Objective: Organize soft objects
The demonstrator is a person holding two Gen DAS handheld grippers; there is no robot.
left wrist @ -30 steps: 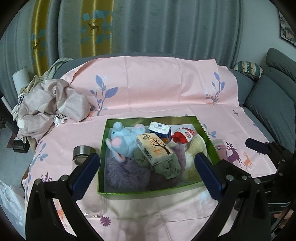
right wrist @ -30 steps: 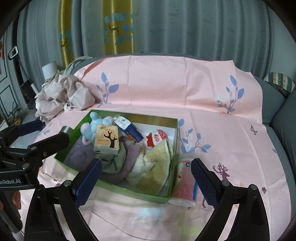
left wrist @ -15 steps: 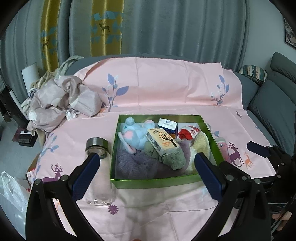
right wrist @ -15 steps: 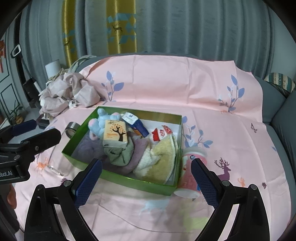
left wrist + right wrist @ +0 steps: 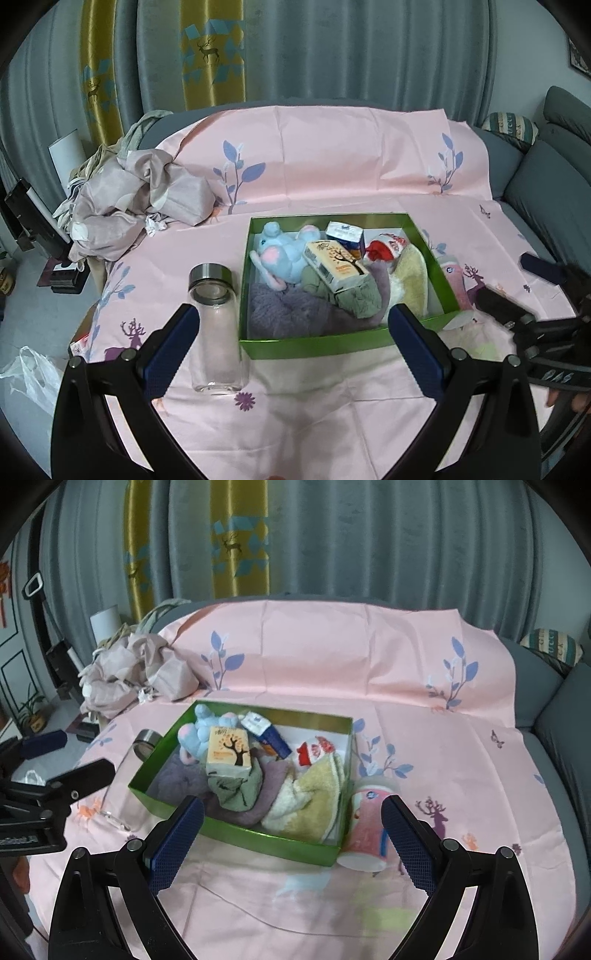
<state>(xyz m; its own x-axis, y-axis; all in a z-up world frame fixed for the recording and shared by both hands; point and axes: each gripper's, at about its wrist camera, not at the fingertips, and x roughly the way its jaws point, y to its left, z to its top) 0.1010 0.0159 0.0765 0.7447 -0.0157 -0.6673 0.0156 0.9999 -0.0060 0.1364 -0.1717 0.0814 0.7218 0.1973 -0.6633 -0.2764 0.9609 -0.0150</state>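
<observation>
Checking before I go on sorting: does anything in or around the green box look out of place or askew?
Yes. Two stiff tissue packs, an orange one and a blue-white one, lie tilted on the soft pile in the green box. Outside it, a glass bottle stands at its left, and a pink cup leans against its right wall.

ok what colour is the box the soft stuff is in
Bright green box, with a pale inner floor visible at the far corner. The right wrist view shows it best.
</observation>
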